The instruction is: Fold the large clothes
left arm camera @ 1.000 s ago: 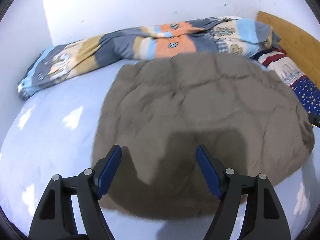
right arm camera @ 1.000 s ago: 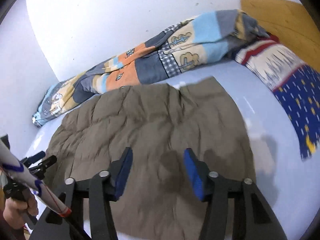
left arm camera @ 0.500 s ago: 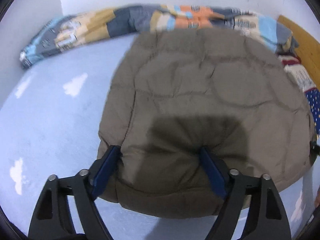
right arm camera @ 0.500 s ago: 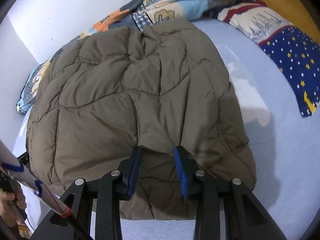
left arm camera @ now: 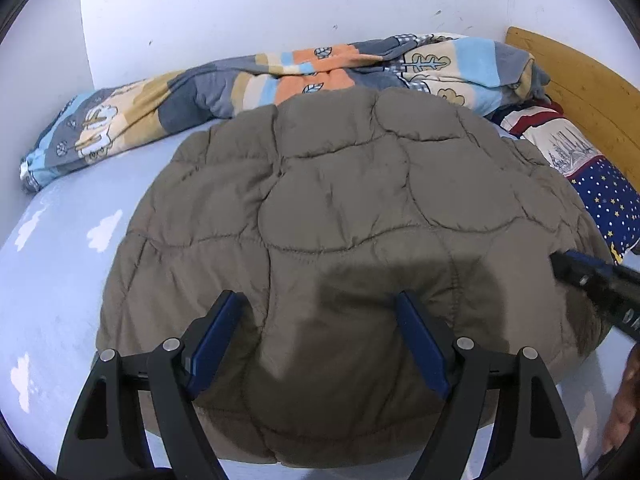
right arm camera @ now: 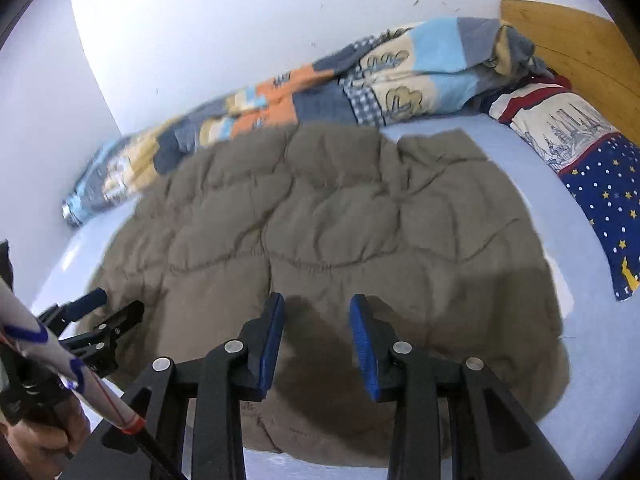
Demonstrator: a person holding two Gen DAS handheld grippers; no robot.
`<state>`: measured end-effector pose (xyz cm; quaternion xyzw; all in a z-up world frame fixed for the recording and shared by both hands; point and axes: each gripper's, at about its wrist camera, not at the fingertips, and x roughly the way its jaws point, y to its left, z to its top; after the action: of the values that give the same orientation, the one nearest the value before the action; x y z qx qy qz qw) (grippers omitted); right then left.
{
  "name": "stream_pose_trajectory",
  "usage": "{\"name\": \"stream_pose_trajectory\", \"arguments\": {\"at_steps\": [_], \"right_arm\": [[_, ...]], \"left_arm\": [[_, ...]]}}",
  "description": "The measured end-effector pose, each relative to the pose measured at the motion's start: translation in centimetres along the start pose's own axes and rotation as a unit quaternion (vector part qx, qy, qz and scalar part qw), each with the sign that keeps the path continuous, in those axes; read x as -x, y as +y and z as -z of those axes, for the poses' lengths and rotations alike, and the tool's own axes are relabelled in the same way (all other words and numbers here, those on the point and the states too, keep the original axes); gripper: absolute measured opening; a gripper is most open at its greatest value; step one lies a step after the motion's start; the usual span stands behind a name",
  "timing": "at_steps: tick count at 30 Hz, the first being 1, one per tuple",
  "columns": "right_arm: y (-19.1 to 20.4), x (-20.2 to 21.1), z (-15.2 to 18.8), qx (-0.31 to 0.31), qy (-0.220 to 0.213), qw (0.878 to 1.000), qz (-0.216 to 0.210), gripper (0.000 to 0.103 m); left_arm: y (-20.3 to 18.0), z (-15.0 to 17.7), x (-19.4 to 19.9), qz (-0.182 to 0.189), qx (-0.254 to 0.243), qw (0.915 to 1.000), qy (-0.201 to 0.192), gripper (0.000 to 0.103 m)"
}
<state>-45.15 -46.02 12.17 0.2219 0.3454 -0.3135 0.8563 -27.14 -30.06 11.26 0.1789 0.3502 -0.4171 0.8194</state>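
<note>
brown quilted jacket (left arm camera: 352, 216) lies spread and puffy on the bed (left arm camera: 60, 264), its near hem cut off behind both tools. left gripper (left arm camera: 320, 344) fingers spread wide over it; right gripper (right arm camera: 316, 344) fingers just narrowed, gap between them, not visibly pinching fabric.

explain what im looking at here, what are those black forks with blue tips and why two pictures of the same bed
Those forks are two hand-held grippers; a person carries one in each hand, with a camera on each looking along its fingers. So one picture is from the left gripper, the other from the right gripper. Both look down at a brown quilted jacket spread on a pale blue bed sheet. A patchwork blanket lies along the wall and a starry pillow by the wooden headboard. Neither gripper holds anything: both are open over the jacket's near edge, the right one having just narrowed.
</note>
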Motion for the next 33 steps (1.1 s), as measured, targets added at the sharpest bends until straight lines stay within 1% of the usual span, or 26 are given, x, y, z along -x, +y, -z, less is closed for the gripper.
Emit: {"name": "stream_pose_trajectory", "arguments": {"at_steps": [3, 7, 26, 30, 33], "right_arm": [[0.3, -1.5, 0.4, 0.009, 0.02, 1.0, 0.008, 0.038], [0.2, -2.2, 0.8, 0.014, 0.031, 0.999, 0.013, 0.038], [0.4, -2.3, 0.9, 0.022, 0.035, 0.999, 0.019, 0.04], [0.3, -2.2, 0.8, 0.019, 0.039, 0.999, 0.021, 0.041], [0.1, -1.6, 0.6, 0.014, 0.038, 0.999, 0.014, 0.042]], "left_arm": [[-0.3, 0.4, -0.1, -0.001, -0.002, 1.0, 0.004, 0.08], [-0.7, 0.6, -0.2, -0.009, -0.009, 0.9999, 0.003, 0.08], [-0.4, 0.6, -0.3, -0.009, -0.009, 0.9999, 0.007, 0.08], [-0.1, 0.2, 0.4, -0.004, 0.0, 1.0, 0.001, 0.08], [0.5, 0.0, 1.1, -0.02, -0.003, 0.9997, -0.014, 0.08]]}}
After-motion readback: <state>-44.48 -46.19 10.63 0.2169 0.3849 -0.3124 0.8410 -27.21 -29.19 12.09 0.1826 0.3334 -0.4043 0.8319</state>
